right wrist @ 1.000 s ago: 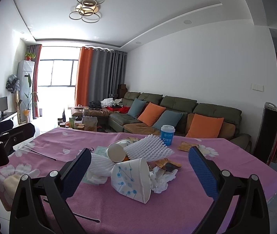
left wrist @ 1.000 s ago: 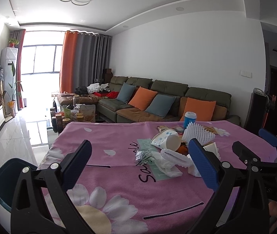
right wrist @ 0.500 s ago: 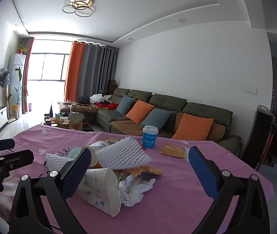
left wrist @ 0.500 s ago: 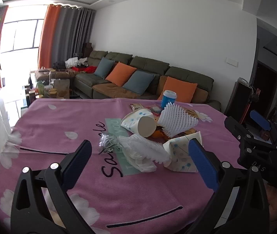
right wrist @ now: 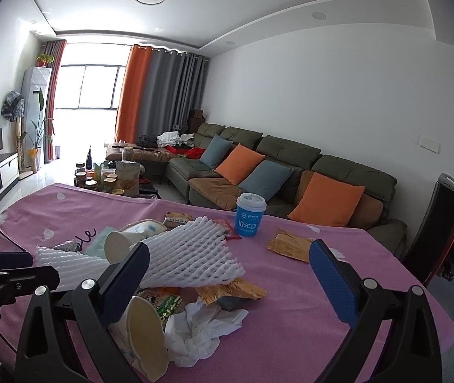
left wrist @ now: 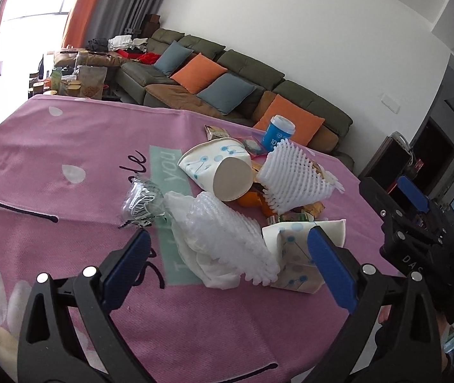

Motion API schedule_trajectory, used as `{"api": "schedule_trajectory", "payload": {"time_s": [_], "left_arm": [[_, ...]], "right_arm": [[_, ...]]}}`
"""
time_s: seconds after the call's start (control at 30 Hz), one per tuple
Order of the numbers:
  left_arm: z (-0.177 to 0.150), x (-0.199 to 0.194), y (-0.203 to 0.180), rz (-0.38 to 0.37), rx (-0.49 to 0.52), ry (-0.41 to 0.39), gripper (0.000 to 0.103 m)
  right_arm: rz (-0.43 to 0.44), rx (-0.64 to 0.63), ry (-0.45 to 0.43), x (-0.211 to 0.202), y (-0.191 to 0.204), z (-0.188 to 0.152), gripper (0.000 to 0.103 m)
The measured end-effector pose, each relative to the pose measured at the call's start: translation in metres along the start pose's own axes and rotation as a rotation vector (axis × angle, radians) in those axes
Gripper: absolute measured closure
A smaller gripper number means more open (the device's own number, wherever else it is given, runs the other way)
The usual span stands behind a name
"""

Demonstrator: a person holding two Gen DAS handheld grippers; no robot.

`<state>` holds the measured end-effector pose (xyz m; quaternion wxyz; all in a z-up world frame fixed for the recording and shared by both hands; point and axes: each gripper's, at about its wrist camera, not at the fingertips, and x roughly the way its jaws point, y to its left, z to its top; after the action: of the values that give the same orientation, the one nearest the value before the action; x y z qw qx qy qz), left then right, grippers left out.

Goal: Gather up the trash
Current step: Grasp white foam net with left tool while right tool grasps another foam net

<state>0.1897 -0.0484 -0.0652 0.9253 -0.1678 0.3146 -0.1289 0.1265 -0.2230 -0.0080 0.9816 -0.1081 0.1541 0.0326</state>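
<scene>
A heap of trash lies on the pink flowered tablecloth (left wrist: 51, 146): two flattened paper cups (left wrist: 217, 167) (left wrist: 294, 255), white foam nets (left wrist: 294, 178) (left wrist: 227, 236), a clear plastic wrapper (left wrist: 140, 199), orange peel, snack packets. My left gripper (left wrist: 227, 268) is open, its fingers straddling the near foam net. My right gripper (right wrist: 227, 274) is open over the heap, around a foam net (right wrist: 191, 255), crumpled tissue (right wrist: 201, 328) and a paper cup (right wrist: 143, 328). A blue lidded cup (right wrist: 250, 214) stands behind.
A golden packet (right wrist: 287, 245) lies right of the heap. The right gripper's body (left wrist: 418, 239) shows at the table's right edge. A green sofa (right wrist: 258, 166) with orange and blue cushions stands behind the table, with a cluttered coffee table (right wrist: 115, 178) to its left.
Both grippers moved in closer and lower over the trash heap. The left one tilted down, so the foam net now sits between its fingers. Both stayed open.
</scene>
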Motion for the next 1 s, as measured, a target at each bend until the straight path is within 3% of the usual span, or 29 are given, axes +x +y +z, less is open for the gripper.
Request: {"api": "schedule_trajectory", "payload": {"time_s": [0.27, 0.5, 0.53, 0.6, 0.73, 0.8, 0.87, 1.0], "left_arm": [[0.008, 0.021, 0.004, -0.013, -0.013, 0.046, 0.034], [0.010, 0.026, 0.005, -0.022, 0.002, 0.040, 0.060], [0.010, 0.025, 0.005, -0.026, 0.005, 0.037, 0.063], [0.008, 0.023, 0.005, -0.036, 0.019, 0.037, 0.080], [0.007, 0.021, 0.007, -0.054, 0.020, 0.046, 0.089], [0.008, 0.020, 0.008, -0.056, 0.024, 0.037, 0.090], [0.008, 0.020, 0.009, -0.060, 0.024, 0.032, 0.090], [0.009, 0.020, 0.008, -0.074, 0.022, 0.030, 0.090]], "right_arm": [[0.034, -0.013, 0.050, 0.027, 0.001, 0.001, 0.007], [0.075, -0.012, 0.131, 0.054, -0.004, 0.000, 0.007], [0.098, 0.004, 0.149, 0.060, -0.007, 0.000, 0.007], [0.146, 0.044, 0.186, 0.071, -0.013, 0.002, 0.007], [0.235, 0.118, 0.283, 0.099, -0.021, -0.002, 0.007], [0.267, 0.153, 0.325, 0.109, -0.023, -0.005, 0.010], [0.282, 0.166, 0.350, 0.114, -0.025, -0.009, 0.024], [0.312, 0.182, 0.388, 0.119, -0.024, -0.012, 0.040]]}}
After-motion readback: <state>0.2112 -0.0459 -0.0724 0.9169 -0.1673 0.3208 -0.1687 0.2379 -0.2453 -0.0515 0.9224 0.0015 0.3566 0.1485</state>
